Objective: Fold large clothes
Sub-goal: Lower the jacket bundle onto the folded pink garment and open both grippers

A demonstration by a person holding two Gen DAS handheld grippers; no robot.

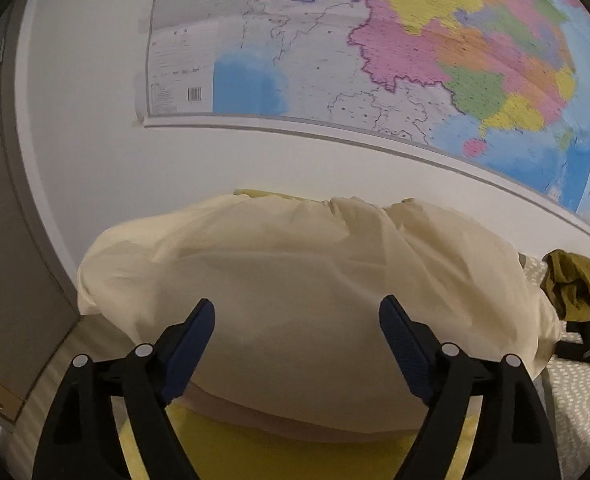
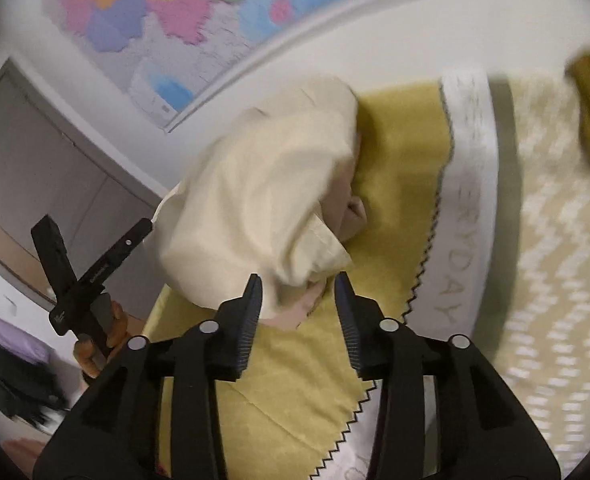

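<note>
1. Cream garment lies bunched in a loose heap on yellow cloth, below wall map.
2. Left gripper: jaws spread wide, nothing between, hovering over the heap.
3. Right gripper: jaws partly apart at the heap's near edge, pads not pinching fabric.
4. Olive garment off to the side.

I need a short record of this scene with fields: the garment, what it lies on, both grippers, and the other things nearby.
garment: cream garment, bunched in a loose heap, not folded flat
surface: yellow cloth with a zigzag edge, over a patterned bed cover
left gripper: open, nothing between the fingers, above the heap
right gripper: open, at the heap's near edge, not gripping it
nearby: olive garment to the right; wall map behind
</note>
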